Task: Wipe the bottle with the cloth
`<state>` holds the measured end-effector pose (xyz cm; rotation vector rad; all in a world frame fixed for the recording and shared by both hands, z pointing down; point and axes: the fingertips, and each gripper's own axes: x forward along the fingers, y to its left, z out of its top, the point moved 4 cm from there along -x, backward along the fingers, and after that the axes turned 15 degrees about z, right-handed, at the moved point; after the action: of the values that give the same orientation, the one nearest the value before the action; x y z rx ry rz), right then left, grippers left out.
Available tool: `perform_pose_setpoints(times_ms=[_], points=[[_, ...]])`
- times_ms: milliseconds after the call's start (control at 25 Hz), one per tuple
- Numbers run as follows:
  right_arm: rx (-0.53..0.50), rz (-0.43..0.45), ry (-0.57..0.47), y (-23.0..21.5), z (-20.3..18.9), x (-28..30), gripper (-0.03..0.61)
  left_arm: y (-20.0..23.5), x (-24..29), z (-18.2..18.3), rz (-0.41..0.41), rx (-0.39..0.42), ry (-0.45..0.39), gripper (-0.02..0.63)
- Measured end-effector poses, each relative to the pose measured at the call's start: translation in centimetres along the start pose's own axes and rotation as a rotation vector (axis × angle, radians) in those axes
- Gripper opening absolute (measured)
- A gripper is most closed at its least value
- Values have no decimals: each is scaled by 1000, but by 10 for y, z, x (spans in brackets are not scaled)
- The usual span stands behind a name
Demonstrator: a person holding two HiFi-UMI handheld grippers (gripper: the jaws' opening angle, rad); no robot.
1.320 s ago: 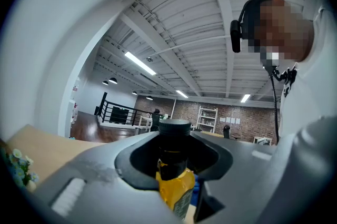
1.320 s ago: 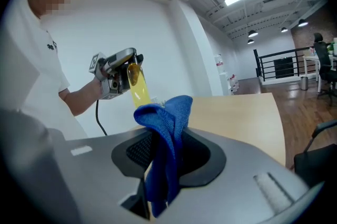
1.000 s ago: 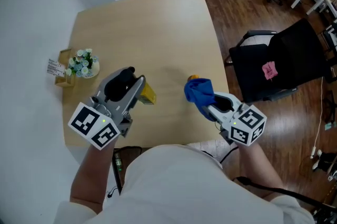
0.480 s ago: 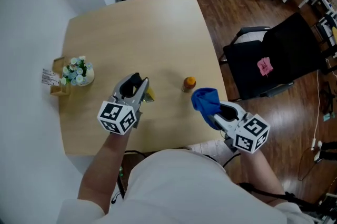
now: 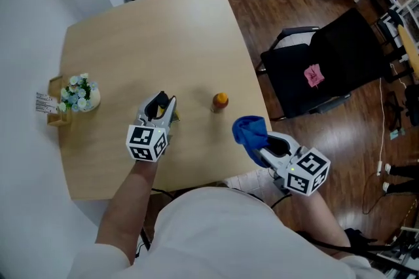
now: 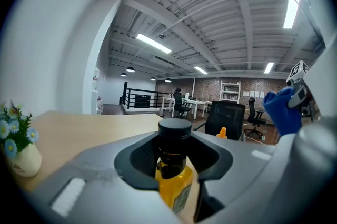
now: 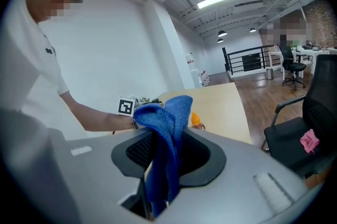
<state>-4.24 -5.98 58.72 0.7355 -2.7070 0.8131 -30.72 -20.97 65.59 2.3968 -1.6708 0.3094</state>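
In the left gripper view a yellow bottle [image 6: 174,182] with a black cap stands upright between the jaws. My left gripper [image 5: 163,111] is shut on it over the middle of the wooden table [image 5: 150,29]. My right gripper [image 5: 260,144] is shut on a blue cloth [image 5: 249,130], which hangs bunched over its jaws [image 7: 166,139] past the table's near right edge. A small orange-capped bottle [image 5: 220,101] stands alone on the table between the two grippers and is also seen beyond the cloth [image 7: 196,121]. Cloth and yellow bottle are apart.
A white vase of flowers [image 5: 80,93] and a small card holder [image 5: 51,107] sit at the table's left edge. A black office chair [image 5: 327,68] with a pink item [image 5: 313,75] on it stands right of the table on the wood floor.
My right gripper pulled the cloth back toward me, uncovering the orange-capped bottle. My left gripper carried the yellow bottle a little right, toward the table's middle.
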Motion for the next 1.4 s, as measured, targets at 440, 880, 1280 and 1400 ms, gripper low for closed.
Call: perform_pose_setpoints(times_ms=[440, 880, 1280, 1400], points=[[7, -10, 14, 0, -6, -3, 121, -9, 0, -24, -39, 54, -2, 156], [-7, 21, 4, 2, -5, -3, 123, -15, -9, -24, -43, 80, 15, 214], [-38, 132, -15, 5, 0, -3, 123, -16, -60, -24, 9, 155, 40, 265], [-84, 163, 3, 2, -5, -3, 123, -13, -94, -28, 78, 129, 80, 267]])
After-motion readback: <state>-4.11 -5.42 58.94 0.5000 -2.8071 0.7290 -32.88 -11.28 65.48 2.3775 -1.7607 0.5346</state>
